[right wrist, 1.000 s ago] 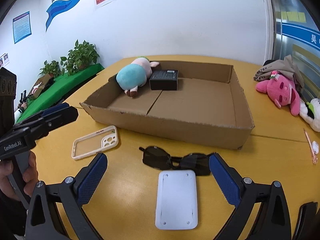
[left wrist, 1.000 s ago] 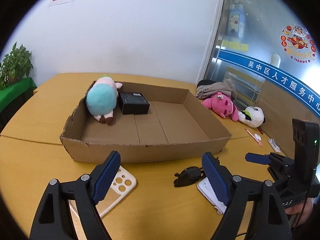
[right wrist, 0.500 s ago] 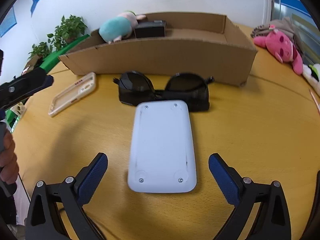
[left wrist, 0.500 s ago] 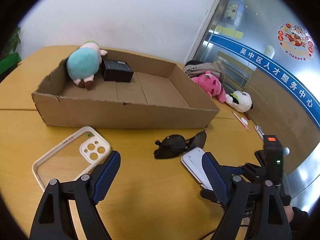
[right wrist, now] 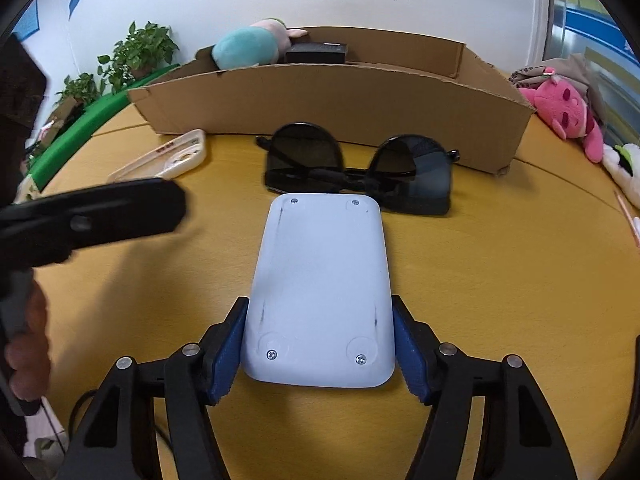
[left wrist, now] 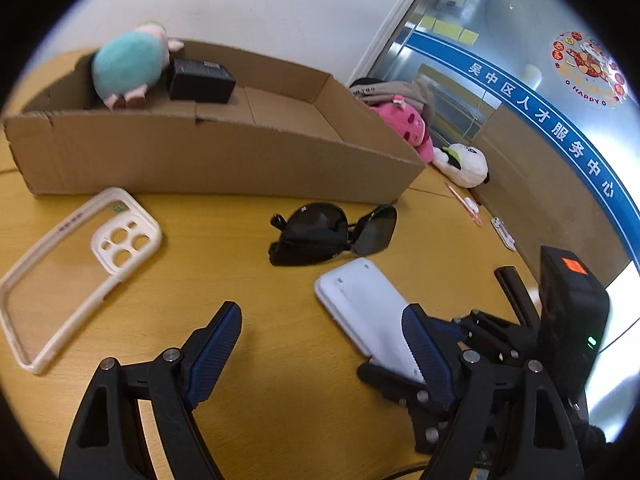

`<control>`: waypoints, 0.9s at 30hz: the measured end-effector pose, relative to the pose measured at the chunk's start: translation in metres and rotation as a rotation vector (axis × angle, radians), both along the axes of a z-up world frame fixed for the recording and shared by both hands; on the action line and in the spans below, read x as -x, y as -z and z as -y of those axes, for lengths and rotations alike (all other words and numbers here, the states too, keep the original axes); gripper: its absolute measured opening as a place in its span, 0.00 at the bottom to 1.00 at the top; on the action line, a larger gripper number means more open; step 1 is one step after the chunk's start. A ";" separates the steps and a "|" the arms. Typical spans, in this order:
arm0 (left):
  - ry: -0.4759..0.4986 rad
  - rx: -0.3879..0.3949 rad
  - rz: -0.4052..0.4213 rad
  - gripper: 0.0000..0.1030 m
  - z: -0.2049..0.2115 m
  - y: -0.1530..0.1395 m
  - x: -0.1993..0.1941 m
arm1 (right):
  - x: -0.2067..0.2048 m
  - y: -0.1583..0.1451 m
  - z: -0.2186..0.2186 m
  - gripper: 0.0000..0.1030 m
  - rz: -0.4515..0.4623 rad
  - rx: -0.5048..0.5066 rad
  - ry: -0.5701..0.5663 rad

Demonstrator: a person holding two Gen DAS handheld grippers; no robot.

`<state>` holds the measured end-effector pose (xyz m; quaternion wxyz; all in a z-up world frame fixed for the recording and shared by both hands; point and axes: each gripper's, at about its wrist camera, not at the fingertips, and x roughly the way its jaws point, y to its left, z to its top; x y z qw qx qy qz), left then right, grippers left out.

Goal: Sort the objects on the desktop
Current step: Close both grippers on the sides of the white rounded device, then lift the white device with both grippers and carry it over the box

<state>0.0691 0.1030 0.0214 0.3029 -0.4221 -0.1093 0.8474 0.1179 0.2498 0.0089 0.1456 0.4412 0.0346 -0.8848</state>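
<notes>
A flat white device (right wrist: 320, 280) lies face down on the yellow table, and my right gripper (right wrist: 320, 344) is shut on its near end, blue pads on both sides. It also shows in the left wrist view (left wrist: 368, 304). Black sunglasses (right wrist: 356, 172) lie just beyond it, also in the left wrist view (left wrist: 332, 236). A white phone case (left wrist: 76, 268) lies to the left. My left gripper (left wrist: 320, 344) is open and empty above the table. The cardboard box (left wrist: 200, 152) behind holds a teal plush (left wrist: 128, 68) and a black box (left wrist: 200, 80).
A pink plush (left wrist: 404, 124) and a panda plush (left wrist: 464, 160) lie right of the box, with a grey bundle behind them. A pen (left wrist: 464, 200) and a small white item (left wrist: 502, 232) lie near the wall. Potted plants (right wrist: 136, 56) stand at the far left.
My right gripper moved forward and down and closed on the white device. My left gripper swung lower and to the right, closer to the sunglasses and device, still open.
</notes>
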 end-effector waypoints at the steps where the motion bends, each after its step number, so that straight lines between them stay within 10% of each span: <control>1: -0.003 -0.010 0.030 0.78 -0.002 0.005 0.005 | -0.003 -0.001 0.003 0.69 0.005 0.026 -0.010; 13: -0.031 -0.055 0.129 0.37 -0.001 0.027 0.012 | -0.022 -0.002 0.028 0.69 0.005 0.163 -0.092; 27: -0.027 -0.062 0.039 0.30 0.005 -0.010 0.013 | -0.019 -0.020 0.036 0.69 -0.027 0.180 -0.092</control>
